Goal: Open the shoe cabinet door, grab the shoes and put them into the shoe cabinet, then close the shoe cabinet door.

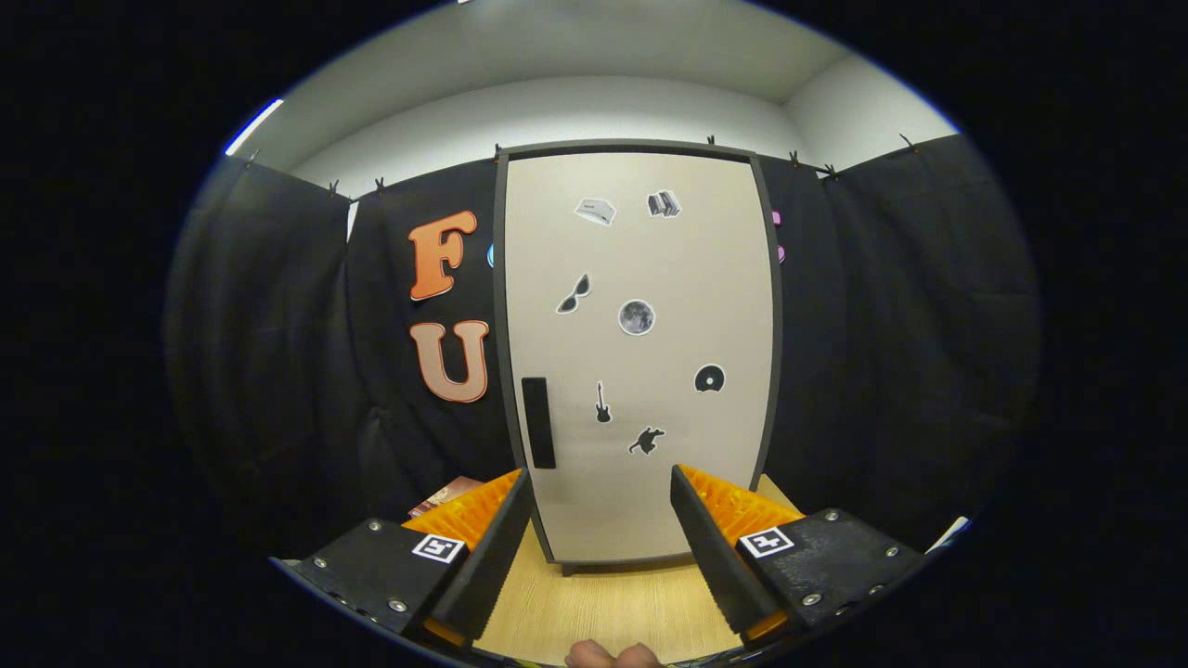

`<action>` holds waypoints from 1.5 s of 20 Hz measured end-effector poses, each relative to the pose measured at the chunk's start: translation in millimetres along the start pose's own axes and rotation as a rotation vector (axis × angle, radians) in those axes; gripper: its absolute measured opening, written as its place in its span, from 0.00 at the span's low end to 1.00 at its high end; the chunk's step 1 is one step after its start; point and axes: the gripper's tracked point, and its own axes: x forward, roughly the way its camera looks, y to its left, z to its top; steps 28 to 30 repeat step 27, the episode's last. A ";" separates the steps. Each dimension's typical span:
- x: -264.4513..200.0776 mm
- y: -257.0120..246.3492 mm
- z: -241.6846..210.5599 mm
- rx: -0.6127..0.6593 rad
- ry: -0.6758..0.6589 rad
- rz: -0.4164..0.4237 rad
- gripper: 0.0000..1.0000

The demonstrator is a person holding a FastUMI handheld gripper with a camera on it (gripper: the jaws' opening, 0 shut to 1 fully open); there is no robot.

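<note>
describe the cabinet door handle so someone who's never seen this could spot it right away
Beyond the open fingers of the hand-held gripper stands a tall pale shoe cabinet with a dark frame. The handle is a plain black upright bar low on the door's left edge. Unlike the small picture stickers scattered over the door, it is a solid rectangle.

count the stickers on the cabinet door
6 on the cabinet door, beyond the open gripper: two near the top, sunglasses, moon, disc, guitar. A seventh dark figure sits lowest, so 7.
</note>
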 end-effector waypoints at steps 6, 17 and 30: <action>-51.8 -51.0 8.5 -0.043 -0.053 -0.044 0.92; -109.5 -78.5 9.8 -0.013 -0.088 -0.077 0.93; -129.6 -69.9 8.0 0.012 -0.106 -0.034 0.93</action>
